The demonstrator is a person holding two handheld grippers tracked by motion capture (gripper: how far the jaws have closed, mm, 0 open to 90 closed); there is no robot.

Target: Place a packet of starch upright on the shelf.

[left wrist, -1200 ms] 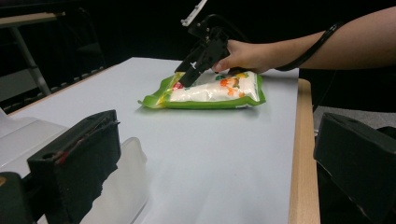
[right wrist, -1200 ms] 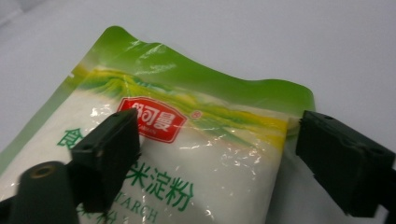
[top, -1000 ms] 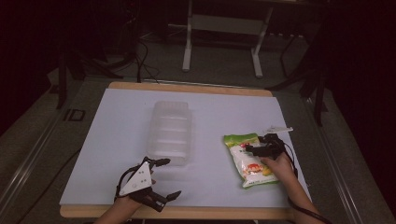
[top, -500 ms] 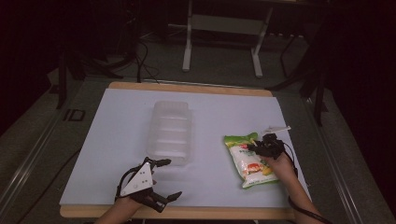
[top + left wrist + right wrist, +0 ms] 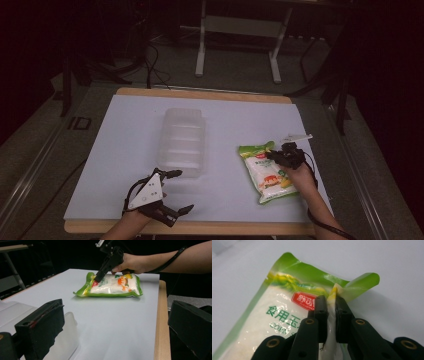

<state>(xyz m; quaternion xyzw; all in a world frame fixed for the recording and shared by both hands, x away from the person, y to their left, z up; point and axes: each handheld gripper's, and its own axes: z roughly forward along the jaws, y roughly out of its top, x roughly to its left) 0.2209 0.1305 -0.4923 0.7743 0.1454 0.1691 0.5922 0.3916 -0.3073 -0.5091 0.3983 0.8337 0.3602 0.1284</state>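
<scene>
A green and white food packet [image 5: 265, 172] lies flat at the right of the table. My right gripper [image 5: 272, 156] is shut on its upper green edge; the right gripper view shows a fold of the packet [image 5: 279, 315] pinched between the two jaws of that gripper [image 5: 331, 303]. In the left gripper view the packet [image 5: 112, 286] lies ahead, with the right gripper [image 5: 97, 278] pressing down on its near corner. My left gripper [image 5: 177, 192] hovers near the table's front edge, open and holding nothing. A clear plastic container [image 5: 182, 142] sits at the table's middle, just beyond the left gripper.
The pale table top [image 5: 125, 135] has a wooden rim [image 5: 200, 94]. A small white slip [image 5: 296, 136] lies behind the packet. Metal stand legs [image 5: 202, 45] and cables are on the floor past the far edge.
The right gripper has crept a little up the packet toward its top edge and closed on it. The left gripper has stayed where it was.
</scene>
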